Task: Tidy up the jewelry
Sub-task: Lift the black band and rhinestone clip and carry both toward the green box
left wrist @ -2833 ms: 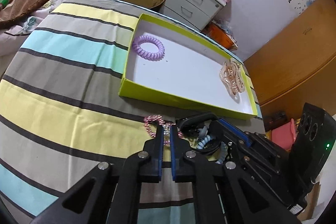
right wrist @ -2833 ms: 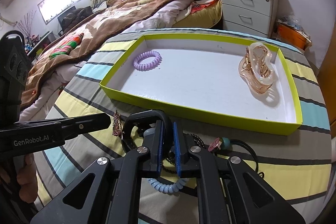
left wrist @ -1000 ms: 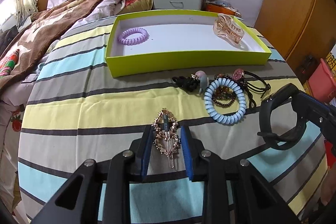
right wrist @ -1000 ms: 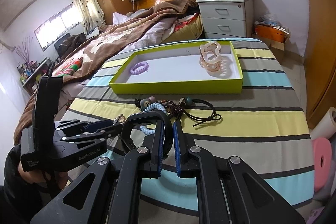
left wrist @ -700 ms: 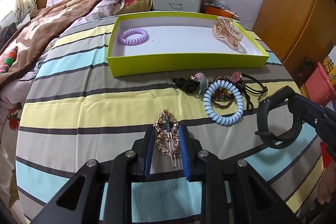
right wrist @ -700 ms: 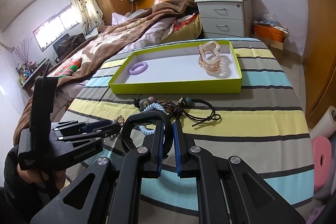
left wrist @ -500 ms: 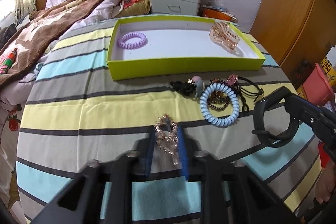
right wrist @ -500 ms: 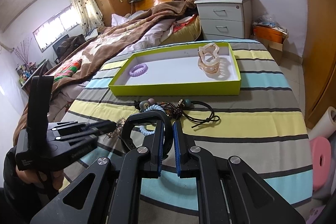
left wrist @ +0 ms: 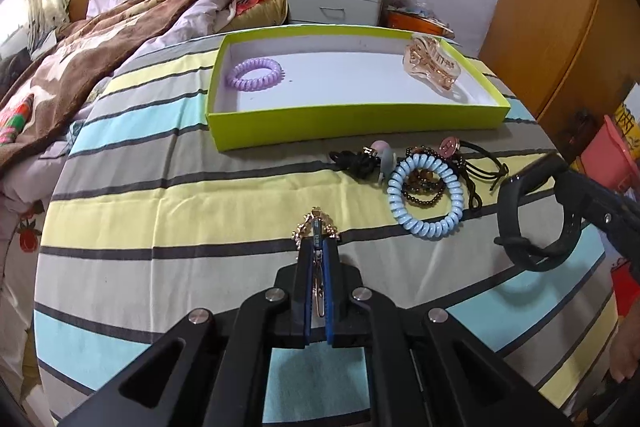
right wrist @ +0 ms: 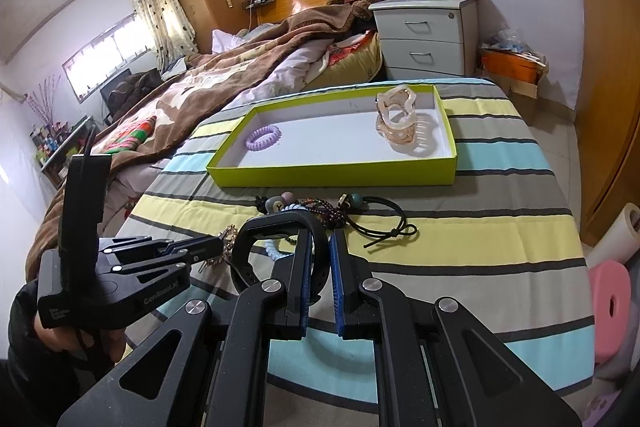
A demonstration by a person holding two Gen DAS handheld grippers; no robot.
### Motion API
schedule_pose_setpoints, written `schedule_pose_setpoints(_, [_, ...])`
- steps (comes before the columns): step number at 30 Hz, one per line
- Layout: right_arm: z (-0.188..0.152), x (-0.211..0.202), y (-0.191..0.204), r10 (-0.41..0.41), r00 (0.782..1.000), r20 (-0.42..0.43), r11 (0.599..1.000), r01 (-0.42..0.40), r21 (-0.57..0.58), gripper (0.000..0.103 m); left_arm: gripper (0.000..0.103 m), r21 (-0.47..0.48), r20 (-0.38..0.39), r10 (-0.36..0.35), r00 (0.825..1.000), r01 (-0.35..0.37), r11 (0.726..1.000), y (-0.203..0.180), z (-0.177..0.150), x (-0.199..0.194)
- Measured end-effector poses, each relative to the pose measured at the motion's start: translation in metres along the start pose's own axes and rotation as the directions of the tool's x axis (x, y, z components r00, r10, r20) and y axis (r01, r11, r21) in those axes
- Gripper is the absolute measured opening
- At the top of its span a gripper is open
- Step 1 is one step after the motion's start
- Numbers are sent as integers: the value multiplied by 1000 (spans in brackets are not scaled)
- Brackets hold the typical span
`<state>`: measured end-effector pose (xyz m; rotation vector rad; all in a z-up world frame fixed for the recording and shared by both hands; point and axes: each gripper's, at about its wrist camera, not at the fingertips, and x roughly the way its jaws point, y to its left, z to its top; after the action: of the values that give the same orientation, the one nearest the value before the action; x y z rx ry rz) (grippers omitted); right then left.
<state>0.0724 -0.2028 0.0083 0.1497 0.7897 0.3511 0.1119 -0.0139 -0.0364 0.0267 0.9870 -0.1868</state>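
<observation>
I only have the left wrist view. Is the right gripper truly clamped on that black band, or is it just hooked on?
Observer: Clamped. The right wrist view shows the right gripper's blue pads pinching the black band, with its loop arching left of the fingers.
Operator: And my clip, seen from outside?
Observer: The gold hair clip sticks out past the left gripper's fingertips, and a thin end shows below them.
Operator: Anything off the bed's right side?
Observer: A pink ring-shaped object on the floor.

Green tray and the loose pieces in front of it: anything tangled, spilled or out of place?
Yes: in front of the green tray, a bead bracelet lies inside the blue coil tie, knotted among black cords. Nothing looks damaged.
</observation>
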Motion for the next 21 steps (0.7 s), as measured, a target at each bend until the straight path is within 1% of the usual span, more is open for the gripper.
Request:
schedule_pose_setpoints(3, [0, 0, 0, -1, 1000, 1, 1000, 1, -1, 9, 5, 24, -5, 11, 1000, -10, 1000, -3, 2, 1])
schedule_pose_setpoints(6, [0, 1, 1, -1, 1000, 1, 1000, 1, -3, 9, 4, 37, -5, 5, 1000, -5, 999, -4, 2, 0])
schedule_pose_setpoints(8, [0, 0, 0, -1, 1000, 3, 1000, 1, -2, 9, 4, 26, -4, -11, 1000, 11, 1000, -3, 2, -1])
schedule_pose_setpoints(16, [4, -1, -1, -7, 1000, 13, 1000, 7, 2, 9, 4, 2, 44, -47, 998, 47, 999, 3, 8, -20])
schedule_pose_setpoints(21, [12, -2, 1, -16, 1000, 20, 1000, 16, -7, 9, 4, -2, 67, -47, 997, 48, 999, 6, 16, -29])
